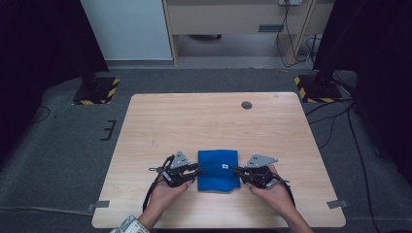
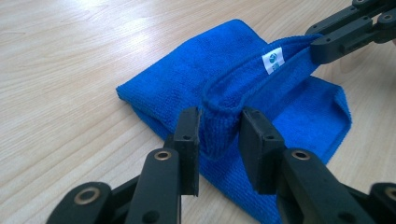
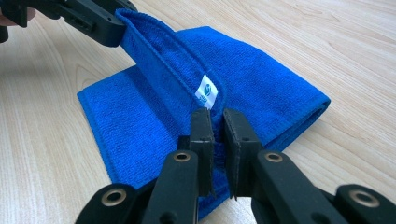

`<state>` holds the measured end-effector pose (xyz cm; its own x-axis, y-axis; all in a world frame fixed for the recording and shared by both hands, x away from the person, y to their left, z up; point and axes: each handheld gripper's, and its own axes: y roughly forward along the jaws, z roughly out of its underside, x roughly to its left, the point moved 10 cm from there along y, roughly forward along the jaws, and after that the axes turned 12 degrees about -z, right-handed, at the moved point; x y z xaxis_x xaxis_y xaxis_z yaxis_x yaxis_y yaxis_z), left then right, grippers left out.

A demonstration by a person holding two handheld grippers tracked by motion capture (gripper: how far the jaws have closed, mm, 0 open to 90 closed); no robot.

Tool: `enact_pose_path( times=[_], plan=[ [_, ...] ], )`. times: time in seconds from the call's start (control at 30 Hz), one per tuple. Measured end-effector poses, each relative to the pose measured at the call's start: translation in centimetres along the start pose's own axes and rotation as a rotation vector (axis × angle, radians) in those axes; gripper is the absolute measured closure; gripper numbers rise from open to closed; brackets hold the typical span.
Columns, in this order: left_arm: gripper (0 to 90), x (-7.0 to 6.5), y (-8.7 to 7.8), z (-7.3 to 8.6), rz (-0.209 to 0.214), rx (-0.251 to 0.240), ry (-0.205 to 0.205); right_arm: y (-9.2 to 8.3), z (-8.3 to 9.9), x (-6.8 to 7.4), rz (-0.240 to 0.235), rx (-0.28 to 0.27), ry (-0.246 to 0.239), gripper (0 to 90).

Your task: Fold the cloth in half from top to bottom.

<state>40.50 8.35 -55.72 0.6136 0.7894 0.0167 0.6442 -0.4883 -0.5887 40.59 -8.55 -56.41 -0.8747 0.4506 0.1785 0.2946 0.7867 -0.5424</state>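
One blue cloth (image 1: 218,170) lies folded on the table (image 1: 194,121) near its front edge, between two grippers. The left gripper (image 2: 219,135) has its jaws parted around a raised fold of the cloth, its pads not pressing it. The right gripper (image 3: 218,140) has its jaws pinched tight on the other end of that fold, beside one white label (image 3: 206,92).

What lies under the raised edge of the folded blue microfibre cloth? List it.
Under the raised edge of the folded blue microfibre cloth lie more blue layers, resting on the light wooden table. Anything between those layers, and the tabletop beneath them, is covered.
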Motion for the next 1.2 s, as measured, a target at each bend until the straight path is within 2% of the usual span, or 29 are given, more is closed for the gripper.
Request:
enact_pose_path(
  times=[0.27,0.33,0.43,0.53,0.63,0.83,1.0,1.2],
  plan=[
    [55.6,0.0,-0.8,-0.5,0.002,-0.038,-0.014,0.0,0.4,0.2,-0.005,0.012,-0.005,83.4],
    [54.4,0.6,-0.9,-1.3,-0.020,-0.080,-0.036,0.1,0.4,0.1,-0.007,0.014,-0.003,83.4],
    [52.6,1.7,-0.6,-1.9,-0.054,-0.106,-0.052,0.2,0.6,0.0,-0.009,0.021,-0.002,83.6],
    [52.5,2.8,0.5,-1.2,-0.083,-0.074,-0.057,0.2,0.5,0.2,-0.012,0.021,-0.009,83.6],
    [51.9,3.0,1.2,-0.8,-0.086,-0.049,-0.055,0.1,0.3,0.3,-0.014,0.012,-0.012,83.7],
    [49.0,2.1,1.7,-0.3,-0.082,-0.026,-0.020,-0.5,0.3,0.6,-0.013,0.006,-0.015,81.7],
    [46.7,1.2,2.2,0.0,-0.079,-0.006,0.006,-0.4,0.7,0.7,-0.018,0.022,-0.015,79.2],
    [45.5,1.6,2.2,0.4,-0.087,0.002,0.007,-1.0,0.7,1.2,-0.035,0.021,0.001,64.9]
  ],
)
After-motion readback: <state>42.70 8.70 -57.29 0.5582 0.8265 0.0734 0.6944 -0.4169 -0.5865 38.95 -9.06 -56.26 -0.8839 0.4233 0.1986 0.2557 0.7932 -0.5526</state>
